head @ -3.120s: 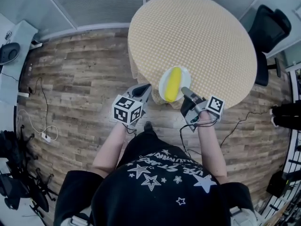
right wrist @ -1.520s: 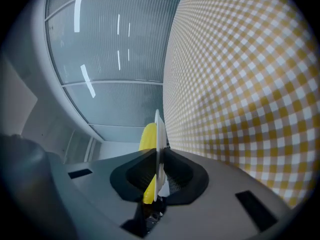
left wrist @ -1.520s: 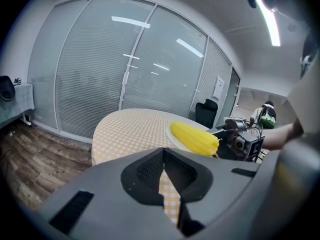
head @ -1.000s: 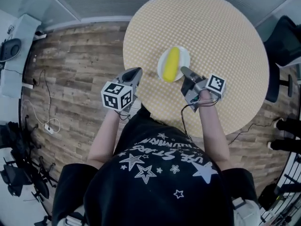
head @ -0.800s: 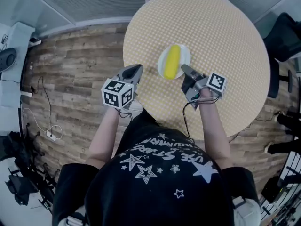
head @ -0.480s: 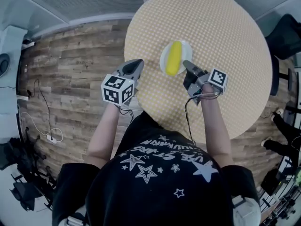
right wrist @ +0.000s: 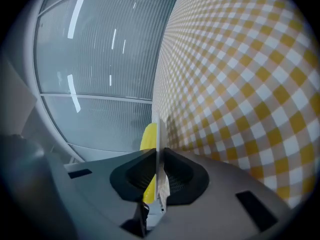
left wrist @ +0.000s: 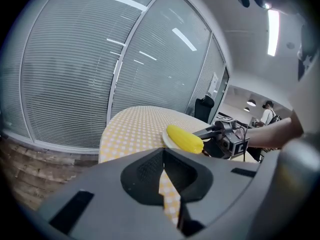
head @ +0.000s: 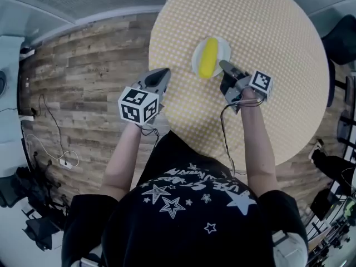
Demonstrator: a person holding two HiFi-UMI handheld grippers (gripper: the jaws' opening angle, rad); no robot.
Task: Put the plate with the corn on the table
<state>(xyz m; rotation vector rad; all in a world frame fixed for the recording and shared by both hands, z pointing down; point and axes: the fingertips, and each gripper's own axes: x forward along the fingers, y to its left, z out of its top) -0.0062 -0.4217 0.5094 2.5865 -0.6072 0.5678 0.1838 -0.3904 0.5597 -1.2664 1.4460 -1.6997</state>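
Note:
A white plate (head: 221,53) carrying a yellow corn cob (head: 209,57) is over the round yellow-checked table (head: 278,32), left of its middle. My right gripper (head: 225,67) is shut on the plate's near rim; in the right gripper view the rim (right wrist: 160,134) runs edge-on between the jaws of the right gripper (right wrist: 159,171), with the corn (right wrist: 149,136) to its left. I cannot tell whether the plate touches the cloth. My left gripper (head: 161,75) hangs shut and empty at the table's left edge. The left gripper (left wrist: 164,176) looks toward the corn (left wrist: 185,139).
Wooden floor (head: 83,65) lies left of the table, with cables (head: 61,160) and black stands (head: 33,216). A dark chair (head: 342,38) stands at the table's right. Slatted window walls (left wrist: 75,74) close the far side. A person (left wrist: 270,115) stands far off.
The right gripper has carried the plate with the corn from the table's near edge farther in over the cloth. The left gripper stayed shut by the table's left edge.

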